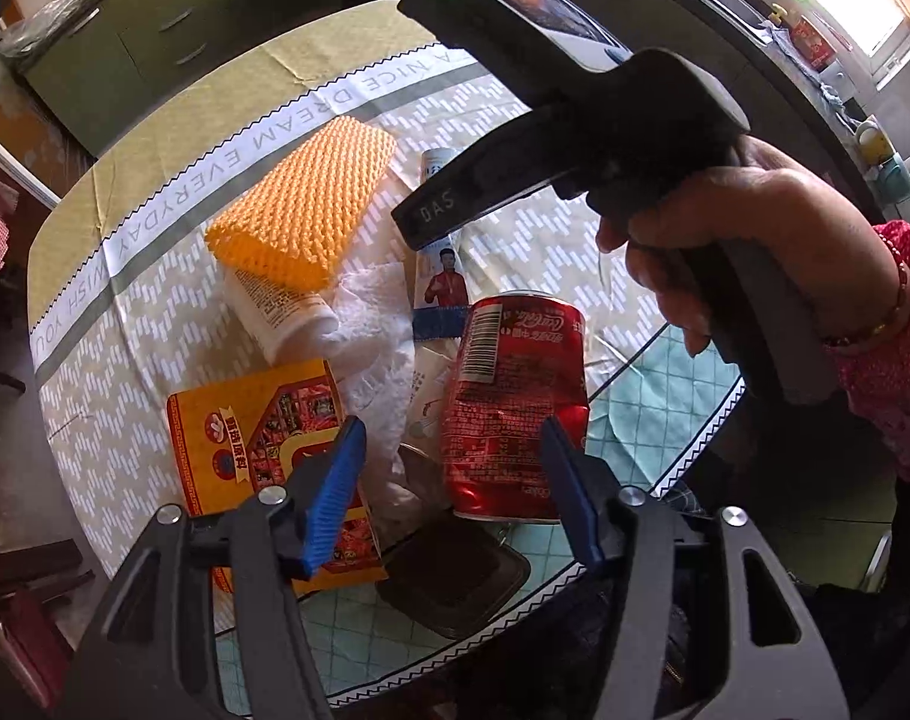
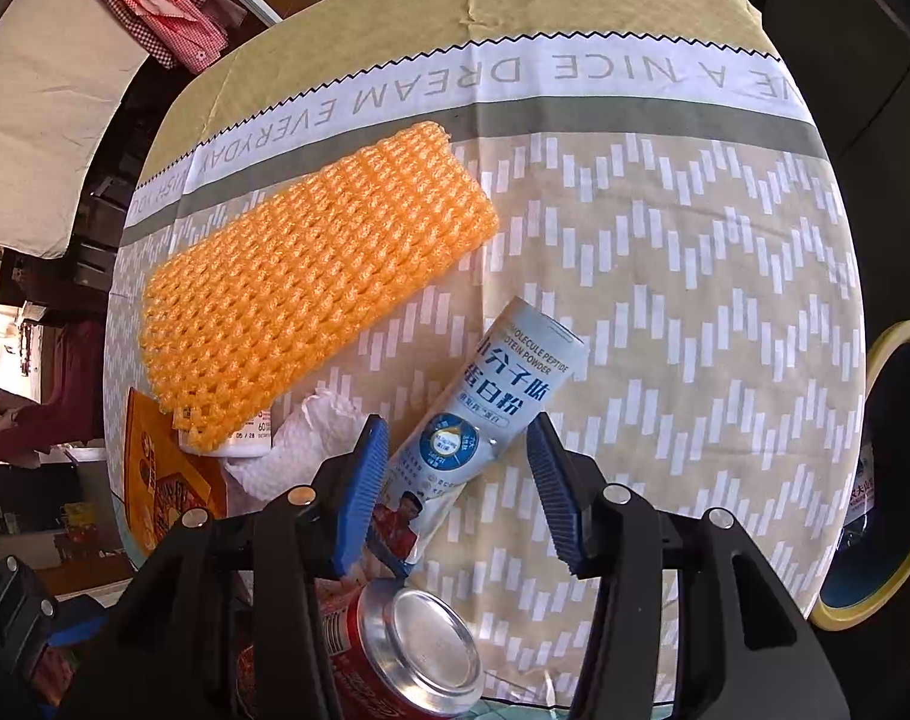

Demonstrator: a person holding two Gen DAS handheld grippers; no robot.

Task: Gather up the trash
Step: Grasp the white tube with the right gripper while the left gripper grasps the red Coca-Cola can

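Observation:
A dented red cola can (image 1: 511,402) lies on the table between the open jaws of my left gripper (image 1: 455,450). It also shows at the bottom of the right wrist view (image 2: 407,654). My right gripper (image 2: 457,450) is open around a pale blue protein powder sachet (image 2: 484,414), which lies flat on the cloth. In the left wrist view the right gripper (image 1: 434,333) hangs above the sachet (image 1: 440,282). An orange foam net (image 2: 311,282) lies over a white bottle (image 1: 281,312). Crumpled white tissue (image 1: 377,324) and an orange packet (image 1: 275,456) lie nearby.
The table wears a beige patterned cloth (image 2: 664,300) with printed lettering. A yellow-rimmed bin (image 2: 880,480) stands past the table's right edge. A dark flat object (image 1: 455,582) lies near the front edge. Green cabinets (image 1: 125,42) stand behind.

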